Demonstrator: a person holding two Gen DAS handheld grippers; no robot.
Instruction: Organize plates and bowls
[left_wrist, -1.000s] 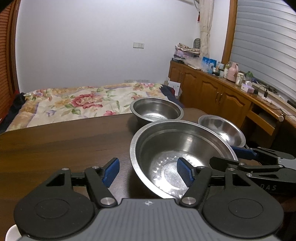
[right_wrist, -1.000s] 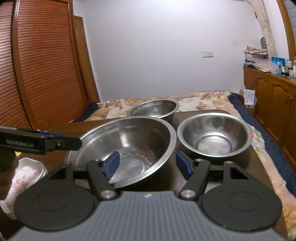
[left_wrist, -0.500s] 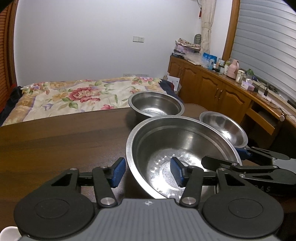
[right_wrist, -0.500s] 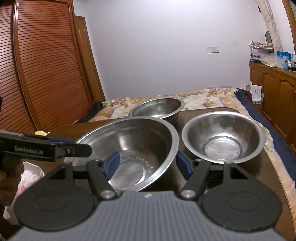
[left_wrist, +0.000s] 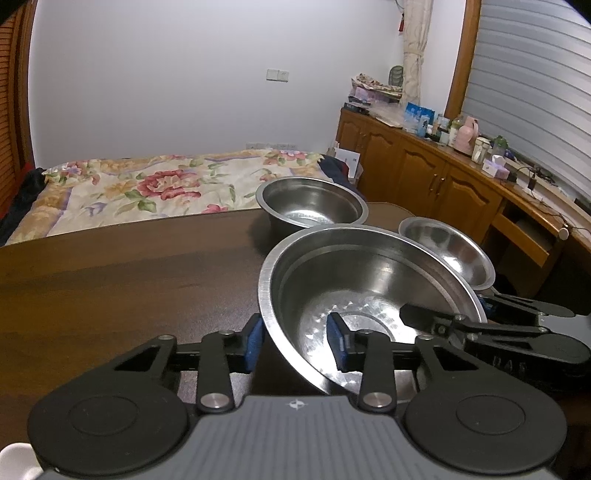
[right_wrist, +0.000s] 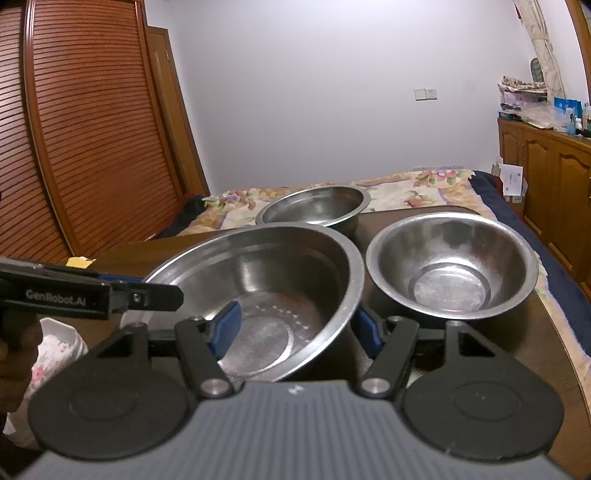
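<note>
The one text that reads clearly is "GenRobot.AI", in pale letters on the black side of the left tool (right_wrist: 88, 295), seen from the right wrist camera. In the left wrist view the right tool (left_wrist: 491, 334) carries faint raised letters on its black body, too dim to read. Packages on the cabinet (left_wrist: 417, 118) show print too small to make out.

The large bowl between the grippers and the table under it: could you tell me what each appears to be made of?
The large bowl looks like stainless steel, brushed to semi-glossy: silver-grey, thin rolled rim, soft reflections, a stamped dimple ring round its flat base. The table looks like dark wood or wood veneer with a satin varnish: streaky brown grain and a dull sheen; solid or veneer cannot be told.
</note>
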